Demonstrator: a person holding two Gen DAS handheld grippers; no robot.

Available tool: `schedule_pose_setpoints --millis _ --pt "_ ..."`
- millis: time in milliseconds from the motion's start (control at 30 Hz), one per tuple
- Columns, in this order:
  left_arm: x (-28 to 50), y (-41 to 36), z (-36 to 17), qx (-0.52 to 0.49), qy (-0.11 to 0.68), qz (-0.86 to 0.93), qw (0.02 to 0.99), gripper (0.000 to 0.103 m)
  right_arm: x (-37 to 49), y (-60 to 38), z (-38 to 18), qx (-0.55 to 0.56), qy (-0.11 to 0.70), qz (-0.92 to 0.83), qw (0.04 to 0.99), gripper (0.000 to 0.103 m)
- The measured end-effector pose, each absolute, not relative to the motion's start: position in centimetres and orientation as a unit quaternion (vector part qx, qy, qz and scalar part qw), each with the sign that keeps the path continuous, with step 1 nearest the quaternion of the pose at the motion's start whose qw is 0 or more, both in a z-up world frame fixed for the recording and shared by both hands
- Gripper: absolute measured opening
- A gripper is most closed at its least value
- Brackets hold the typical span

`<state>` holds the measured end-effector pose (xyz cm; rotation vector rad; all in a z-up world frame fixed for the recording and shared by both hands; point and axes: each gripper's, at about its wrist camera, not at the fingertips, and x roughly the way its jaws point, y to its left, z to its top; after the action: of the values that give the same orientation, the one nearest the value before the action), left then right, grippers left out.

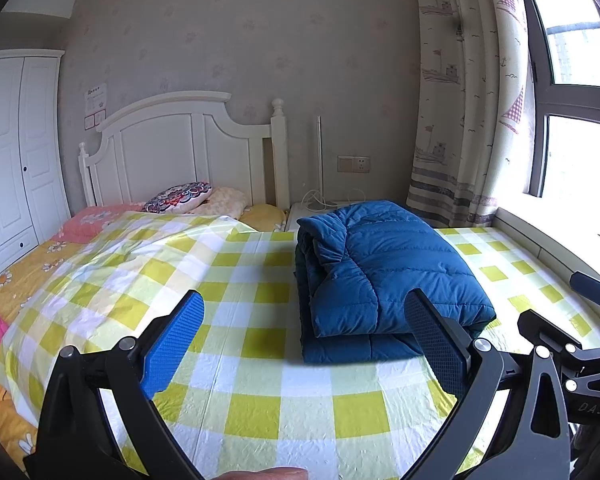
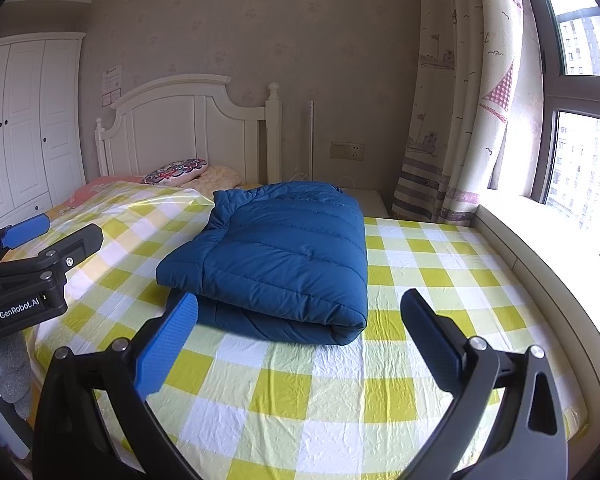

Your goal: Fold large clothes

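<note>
A blue quilted down jacket [image 1: 384, 276] lay folded into a thick, layered bundle on the yellow-and-white checked sheet [image 1: 260, 392] that covered the near part of the bed. Its folded edge faced the cameras, and a collar or hood part bulged at its far left corner. It rested flat on the sheet, nearer the window side than the wardrobe side.

The left gripper [image 1: 304, 340] hovered above the sheet just in front of the jacket, its two fingers spread wide with nothing between them; the right finger overlapped the jacket's near corner in the left wrist view, but whether it touched could not be told. The right gripper [image 2: 300, 344] also hung over the sheet just short of the bundle, fingers wide apart and empty. In the right wrist view the left gripper appeared at the left edge, apart from the jacket.

Beyond the jacket stood a white headboard [image 1: 180, 148], with a patterned cushion [image 1: 178, 197] and pale pillows at its foot. A white wardrobe [image 1: 12, 152] filled the left wall. A printed curtain [image 1: 468, 92] hung beside the window [image 1: 580, 80], and a wall socket [image 1: 354, 164] sat beside the headboard.
</note>
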<state>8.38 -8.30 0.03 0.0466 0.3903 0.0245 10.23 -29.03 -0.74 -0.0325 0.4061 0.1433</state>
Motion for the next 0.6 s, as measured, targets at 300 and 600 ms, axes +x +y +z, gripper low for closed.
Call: schedule_pose_setpoints --millis 300,600 --pt "8.23 -8.39 0.21 0.026 0.191 0.012 0.981 0.099 10.19 -28.97 -1.06 -0.017 0.204 0.075 0.976 0.101" --pt "8.10 -8.66 0.13 0.027 0.179 0.006 0.983 0.099 10.62 -29.19 -1.70 -0.017 0.212 0.081 0.974 0.101"
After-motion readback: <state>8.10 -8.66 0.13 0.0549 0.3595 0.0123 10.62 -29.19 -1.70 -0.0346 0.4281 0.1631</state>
